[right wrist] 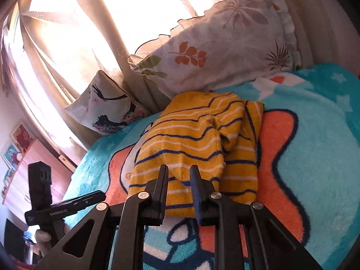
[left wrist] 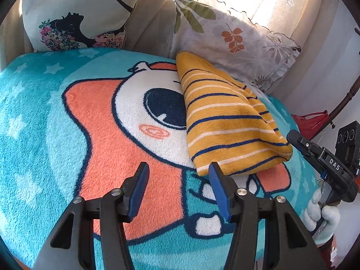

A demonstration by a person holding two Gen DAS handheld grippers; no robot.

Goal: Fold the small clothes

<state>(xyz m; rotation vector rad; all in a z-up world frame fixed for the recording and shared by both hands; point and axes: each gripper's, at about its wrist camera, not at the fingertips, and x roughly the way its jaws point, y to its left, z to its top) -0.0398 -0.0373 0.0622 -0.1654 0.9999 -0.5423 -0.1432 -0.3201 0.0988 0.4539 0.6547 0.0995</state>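
A small yellow garment [left wrist: 227, 121] with navy and white stripes lies folded into a long bundle on the teal cartoon blanket [left wrist: 40, 135]. My left gripper [left wrist: 178, 168] is open and empty, just short of the garment's near end. My right gripper shows in the left wrist view [left wrist: 292, 136] at the garment's right corner. In the right wrist view the garment [right wrist: 191, 139] lies right ahead; my right gripper [right wrist: 178, 171] has its jaws partly open, its tips over the garment's near edge, gripping nothing that I can see. The left gripper also shows there [right wrist: 99, 196].
Two cushions lean against the curtain behind the blanket: a silhouette-print one [left wrist: 74, 13] and a leaf-print one [left wrist: 234, 42]. A red object [left wrist: 312, 121] and a dark wooden pole lie off the blanket's right edge. A pink cabinet [right wrist: 29, 171] stands beside the bed.
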